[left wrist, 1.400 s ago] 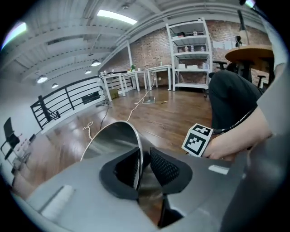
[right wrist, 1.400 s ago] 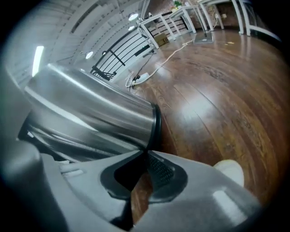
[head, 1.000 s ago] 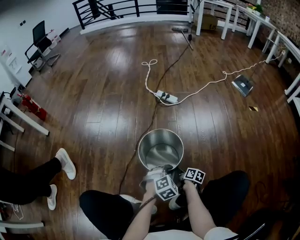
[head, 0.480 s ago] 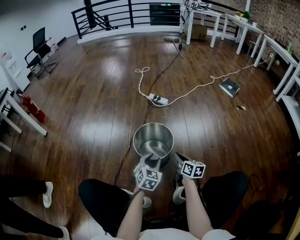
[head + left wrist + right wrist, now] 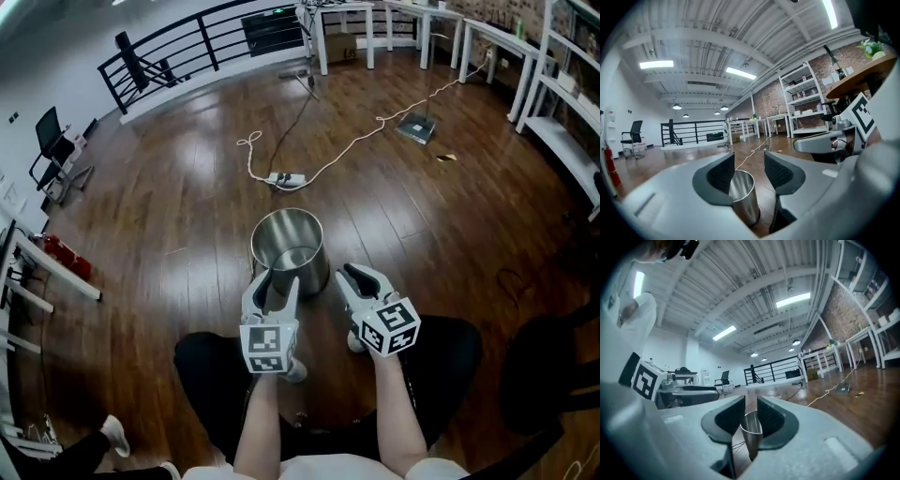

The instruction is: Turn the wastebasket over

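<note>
A shiny steel wastebasket (image 5: 289, 248) stands upright on the wooden floor, mouth up, just ahead of my knees. Both grippers hang in the air on its near side, clear of it. My left gripper (image 5: 275, 281) points level; its jaws are opening with nothing between them. In the left gripper view the wastebasket (image 5: 746, 202) shows on the floor through the gap of the left gripper (image 5: 749, 171). My right gripper (image 5: 351, 275) is beside it, jaws opening by a narrow gap and empty. In the right gripper view the wastebasket (image 5: 753, 428) shows beyond the right gripper (image 5: 751, 416).
A power strip (image 5: 286, 178) with a white cord and a dark cable lies beyond the basket. A flat device (image 5: 415, 128) lies far right. White tables line the back and right, a railing (image 5: 187, 47) the far side. Another person's shoe (image 5: 114, 434) is at bottom left.
Both grippers were down at the basket's near rim; they have risen and drawn back from it, jaws parted. The basket stays upright on the floor.
</note>
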The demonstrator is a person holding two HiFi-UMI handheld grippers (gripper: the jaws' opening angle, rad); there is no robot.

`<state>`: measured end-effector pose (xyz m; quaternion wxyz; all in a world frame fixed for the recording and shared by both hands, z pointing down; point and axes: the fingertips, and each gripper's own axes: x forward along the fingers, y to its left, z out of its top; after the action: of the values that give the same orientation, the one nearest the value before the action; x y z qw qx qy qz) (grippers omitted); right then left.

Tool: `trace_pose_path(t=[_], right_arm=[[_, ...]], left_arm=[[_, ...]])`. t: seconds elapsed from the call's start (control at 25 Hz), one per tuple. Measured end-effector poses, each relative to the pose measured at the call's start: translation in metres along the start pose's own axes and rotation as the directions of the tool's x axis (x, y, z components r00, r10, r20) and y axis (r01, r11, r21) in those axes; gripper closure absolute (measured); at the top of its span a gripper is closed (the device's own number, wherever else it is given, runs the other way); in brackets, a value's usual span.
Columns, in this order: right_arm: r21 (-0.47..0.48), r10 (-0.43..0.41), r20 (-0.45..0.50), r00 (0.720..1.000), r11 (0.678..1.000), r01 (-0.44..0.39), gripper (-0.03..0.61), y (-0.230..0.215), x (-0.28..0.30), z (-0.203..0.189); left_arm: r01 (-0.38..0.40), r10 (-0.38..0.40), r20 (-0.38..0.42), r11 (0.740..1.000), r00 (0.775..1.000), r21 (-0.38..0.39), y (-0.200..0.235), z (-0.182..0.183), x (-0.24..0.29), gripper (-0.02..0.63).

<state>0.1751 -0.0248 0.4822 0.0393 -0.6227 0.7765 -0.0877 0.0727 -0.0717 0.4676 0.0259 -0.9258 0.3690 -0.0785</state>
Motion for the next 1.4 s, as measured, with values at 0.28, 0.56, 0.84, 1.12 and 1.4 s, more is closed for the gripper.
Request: trace_pose_path(t=[0.28, 0.56, 0.84, 1.12, 1.4], right_arm=[[-0.122, -0.100, 0.062, 0.993, 0.987, 0.107, 0.443, 0.098, -0.080, 0.004], [-0.218, -0.253, 0.117, 0.960, 0.937, 0.273, 0.235, 0.169, -0.135, 0.015], [-0.226, -0.355, 0.103, 0.929, 0.901, 0.369, 0.239, 0.188, -0.147, 0.033], [-0.238, -0.320, 0.074, 0.944, 0.914, 0.329, 0.239, 0.199, -0.144, 0.021], [-0.265, -0.287, 0.068, 0.956, 0.918, 0.294, 0.241, 0.208, -0.143, 0.021]], left_arm=[[0.056, -0.057, 0.088, 0.998, 0.994, 0.010, -0.014, 0.014, -0.107, 0.378], [0.084, -0.082, 0.139, 0.996, 0.987, -0.005, -0.011, 0.019, -0.203, 0.266], [0.024, -0.015, 0.182, 0.999, 0.983, -0.047, 0.019, 0.029, -0.239, 0.258], [0.004, 0.004, 0.145, 0.998, 0.989, -0.055, 0.035, 0.006, -0.245, 0.268], [0.016, -0.004, 0.155, 0.997, 0.988, -0.082, 0.036, 0.006, -0.245, 0.278]])
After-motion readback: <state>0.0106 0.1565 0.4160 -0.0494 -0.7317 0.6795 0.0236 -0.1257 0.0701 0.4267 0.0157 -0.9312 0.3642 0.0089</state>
